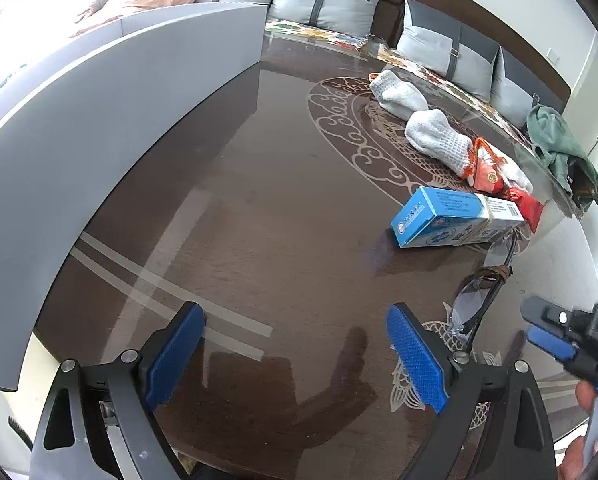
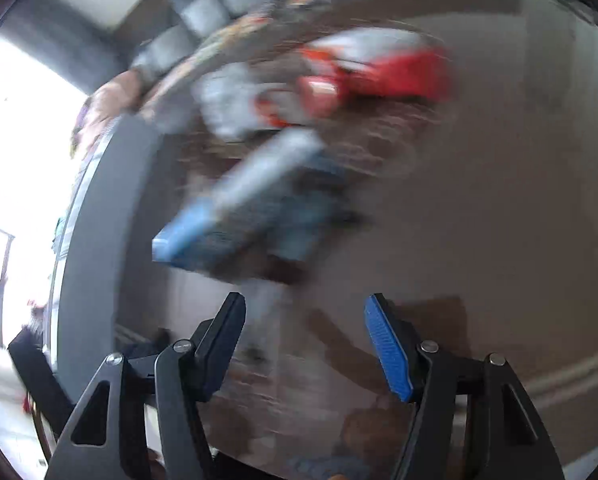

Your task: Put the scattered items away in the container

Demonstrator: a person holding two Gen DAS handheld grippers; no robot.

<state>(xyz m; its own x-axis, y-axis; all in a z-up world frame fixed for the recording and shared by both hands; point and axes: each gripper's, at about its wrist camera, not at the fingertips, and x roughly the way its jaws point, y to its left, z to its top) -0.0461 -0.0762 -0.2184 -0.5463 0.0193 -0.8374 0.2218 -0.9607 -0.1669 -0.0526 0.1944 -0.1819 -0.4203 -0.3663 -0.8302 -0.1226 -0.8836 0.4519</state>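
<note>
Left wrist view: grey container (image 1: 99,128) wall hides its contents; blue box (image 1: 439,216) lies outside.

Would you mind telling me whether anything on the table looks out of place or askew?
The eyeglasses lie loose near the table edge, apart from the grey container. The blue box, gloves and red packets are scattered too. Nothing looks spilled or damaged.

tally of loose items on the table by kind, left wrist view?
White knit gloves: 2
Blue-and-white box: 1
Red packets: 2, partly hidden, count unsure
Glasses: 1
Green cloth at the far edge: 1
Total: 7

Both grippers are open and hold nothing: left, right.
</note>
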